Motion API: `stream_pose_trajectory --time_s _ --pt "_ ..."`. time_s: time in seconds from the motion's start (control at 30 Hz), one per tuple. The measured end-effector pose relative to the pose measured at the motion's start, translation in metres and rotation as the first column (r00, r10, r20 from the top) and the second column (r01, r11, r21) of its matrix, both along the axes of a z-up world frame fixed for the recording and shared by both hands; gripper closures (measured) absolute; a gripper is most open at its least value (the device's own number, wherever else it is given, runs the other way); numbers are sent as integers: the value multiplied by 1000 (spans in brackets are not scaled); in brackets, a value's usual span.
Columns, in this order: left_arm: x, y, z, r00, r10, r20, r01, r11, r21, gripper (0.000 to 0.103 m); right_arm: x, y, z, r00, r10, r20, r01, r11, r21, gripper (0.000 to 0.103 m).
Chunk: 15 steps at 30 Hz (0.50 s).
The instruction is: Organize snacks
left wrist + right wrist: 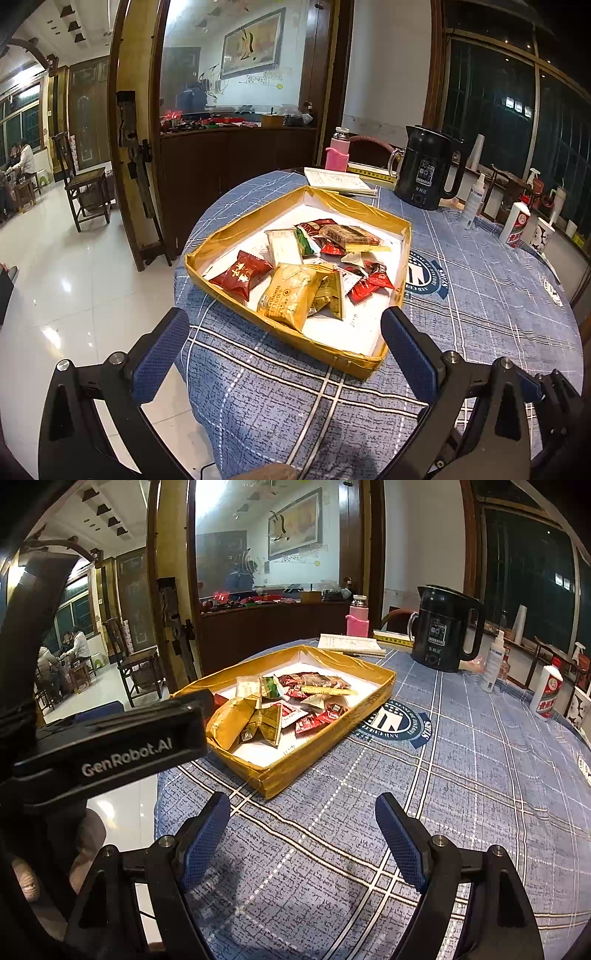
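Note:
A shallow gold cardboard tray (400, 236) (325, 734) with a white floor lies on the blue checked tablecloth and holds several wrapped snacks. Among them are a red packet (242, 275), a large gold packet (290, 295) (231, 720) and a brown bar (349, 234) (321, 681). My left gripper (284, 325) hovers open just short of the tray's near corner, nothing between its blue pads. My right gripper (303, 812) stands open over bare cloth, in front of the tray's near corner. The left gripper's black body (110, 746) fills the left of the right wrist view.
At the table's far side stand a black electric kettle (428, 170) (445, 627), a pink bottle (338, 149) (357, 616), an open notebook (338, 180), a spray bottle (493, 661) and a white liquor bottle (548, 692). The table edge drops to a glossy tiled floor on the left; a wooden chair (83, 181) stands there.

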State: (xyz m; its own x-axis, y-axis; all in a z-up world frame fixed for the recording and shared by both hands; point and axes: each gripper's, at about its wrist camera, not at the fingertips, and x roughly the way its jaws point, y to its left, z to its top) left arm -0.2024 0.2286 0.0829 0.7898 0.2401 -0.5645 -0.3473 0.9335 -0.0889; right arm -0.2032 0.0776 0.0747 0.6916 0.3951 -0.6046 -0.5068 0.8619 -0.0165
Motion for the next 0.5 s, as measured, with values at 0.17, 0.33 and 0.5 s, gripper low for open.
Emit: stream_pose_trajectory --time_s 0.17,0.33,0.5 --pt "3 6 2 1000 -3 -8 3 1000 -14 0 7 4 1 1000 4 -8 -4 1000 10 20" --pt "4 10 2 1000 3 -11 -3 1000 -9 0 9 9 1 1000 16 -2 -16 1000 8 20" --pt "7 10 -2 1000 -13 -24 13 1000 -20 0 11 12 -8 999 21 -29 -21 1000 9 20"
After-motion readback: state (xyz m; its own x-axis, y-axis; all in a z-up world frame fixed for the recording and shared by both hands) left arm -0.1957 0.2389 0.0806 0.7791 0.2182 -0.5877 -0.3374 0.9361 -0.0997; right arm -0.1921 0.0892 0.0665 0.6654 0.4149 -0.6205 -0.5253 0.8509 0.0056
